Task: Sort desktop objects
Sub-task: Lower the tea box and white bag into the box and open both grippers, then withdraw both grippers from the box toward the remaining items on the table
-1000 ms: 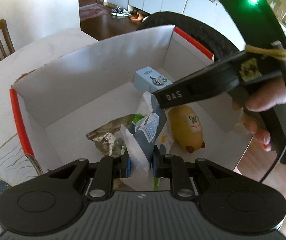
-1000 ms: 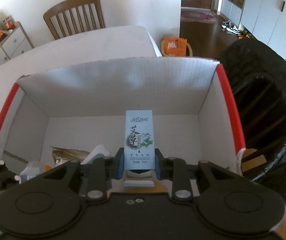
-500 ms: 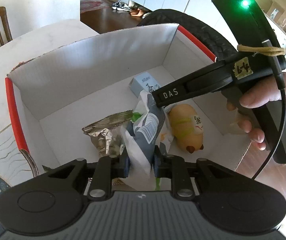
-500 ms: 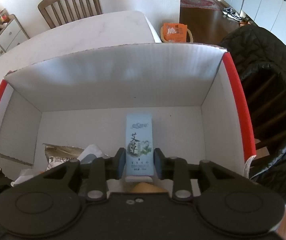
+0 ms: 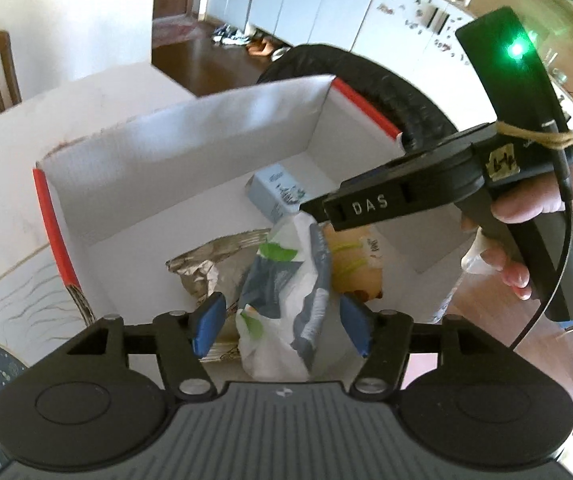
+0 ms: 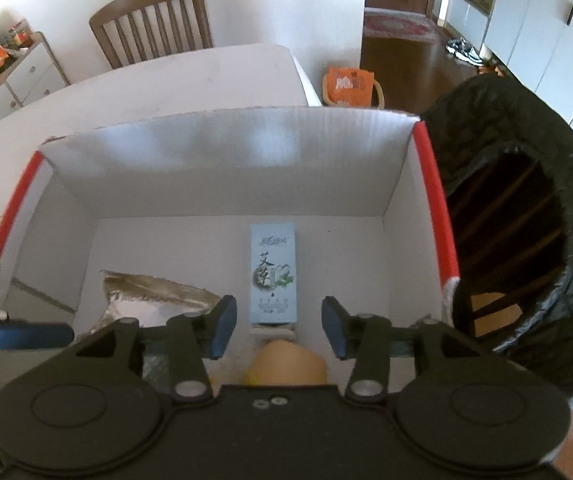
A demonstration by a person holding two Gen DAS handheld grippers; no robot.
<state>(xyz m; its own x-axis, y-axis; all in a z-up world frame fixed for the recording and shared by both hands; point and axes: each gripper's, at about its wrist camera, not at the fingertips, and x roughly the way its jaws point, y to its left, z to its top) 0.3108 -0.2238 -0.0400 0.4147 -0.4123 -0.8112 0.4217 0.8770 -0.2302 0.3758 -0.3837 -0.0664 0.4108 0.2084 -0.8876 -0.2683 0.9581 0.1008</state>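
showing both grippers hanging over the white cardboard box [image 6: 222, 168] with the red-taped rims, which is sitting on the white table [image 6: 190, 76]. the left gripper [image 5: 282, 322] is holding its blue pads wide apart on either side of a crumpled plastic pouch [image 5: 286, 300], with neither pad pressing it; the pouch is standing near the box's near wall, leaning on a foil bag [image 5: 206, 260] and a tan rounded toy [image 5: 356, 264]. the right gripper [image 6: 278, 326] is likewise gaping wide, its pads clear of the pale blue carton [image 6: 272, 272], which is lying flat on the box floor toward the middle, nearer the right wall. judging by its creases, the pouch is looking light, soft and slippery (a pinch across its bunched upper fold would probably be holding best); the carton is appearing stiff and light, best taken across its narrow long sides. the foil bag is seeming crinkly and easily crushed.
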